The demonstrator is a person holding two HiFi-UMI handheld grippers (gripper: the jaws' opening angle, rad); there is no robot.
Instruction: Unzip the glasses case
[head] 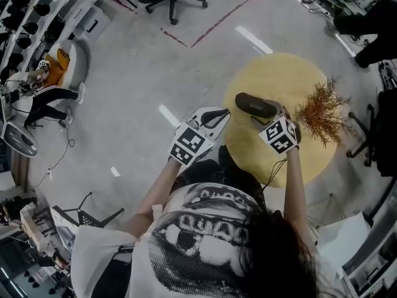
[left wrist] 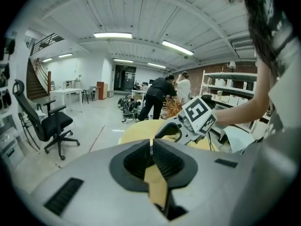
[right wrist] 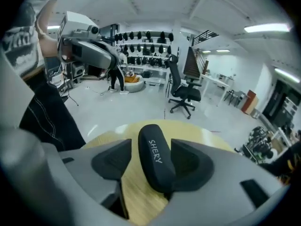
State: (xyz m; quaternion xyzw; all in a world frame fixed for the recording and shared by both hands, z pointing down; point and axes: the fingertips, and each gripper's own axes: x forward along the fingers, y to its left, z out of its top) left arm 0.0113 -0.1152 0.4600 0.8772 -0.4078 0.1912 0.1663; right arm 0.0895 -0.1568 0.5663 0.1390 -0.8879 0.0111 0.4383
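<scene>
Where the right gripper view looks along its jaws, the word "SHERY" can be read in pale capitals along the top of the glasses case (right wrist: 157, 161). In the head view the same print is seen on the case (head: 255, 105) but is too small to be read. Black-and-white square markers are carried on the cube of each gripper.

The case is shown as a dark, rounded, elongated shell with a matte surface. It is laid flat on the round yellow wooden table (head: 273, 73), in the half by the table's left edge as seen from the head. A dried orange-brown plant (head: 322, 112) is set by the opposite edge, apart from the case.

The right gripper (right wrist: 150, 145) is held with its jaws wide apart and the case between them. A clear gap is seen at one pad, while the other pad lies just beside the case or against it. No grip is shown. In the head view this gripper (head: 270, 118) is placed over the case's right end.

The left gripper (left wrist: 151, 145) is seen with its jaws closed tip to tip and nothing between them. It is held at the table's left edge (head: 224, 112), near the case but apart from it.

No zip or puller can be made out in any view. The case's near end is hidden under the right gripper's body.
</scene>
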